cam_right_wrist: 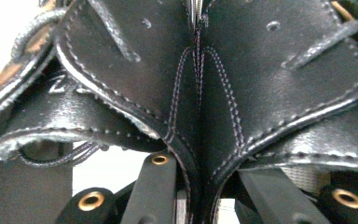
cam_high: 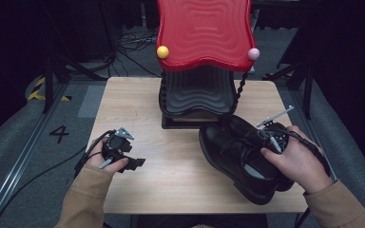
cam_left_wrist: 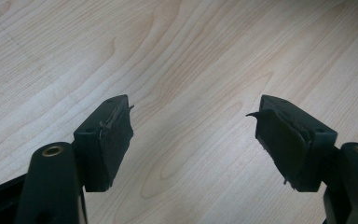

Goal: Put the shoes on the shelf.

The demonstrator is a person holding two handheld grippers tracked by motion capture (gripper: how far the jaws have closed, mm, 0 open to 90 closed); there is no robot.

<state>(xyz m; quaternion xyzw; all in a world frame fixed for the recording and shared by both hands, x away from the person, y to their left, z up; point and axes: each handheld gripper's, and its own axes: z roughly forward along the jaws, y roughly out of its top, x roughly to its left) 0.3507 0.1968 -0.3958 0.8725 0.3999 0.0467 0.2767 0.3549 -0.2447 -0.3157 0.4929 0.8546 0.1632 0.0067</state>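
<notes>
Your right gripper [cam_high: 259, 137] clamped adjoining inner walls of pair of black leather lace-up shoes [cam_high: 235, 154] at right of light wooden worktop [cam_high: 171, 171]. Your left gripper [cam_high: 135, 163] stood open, empty, over worktop's left side.

Wooden table [cam_high: 180, 166] under black shoes [cam_high: 240, 152], rack [cam_high: 197, 97].

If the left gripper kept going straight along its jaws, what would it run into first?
Most likely the bare wooden table. The left gripper has its jaws open with nothing between them, and only tabletop lies ahead. How steeply it tilts downward is hard to judge, so where it would touch is uncertain.
</notes>
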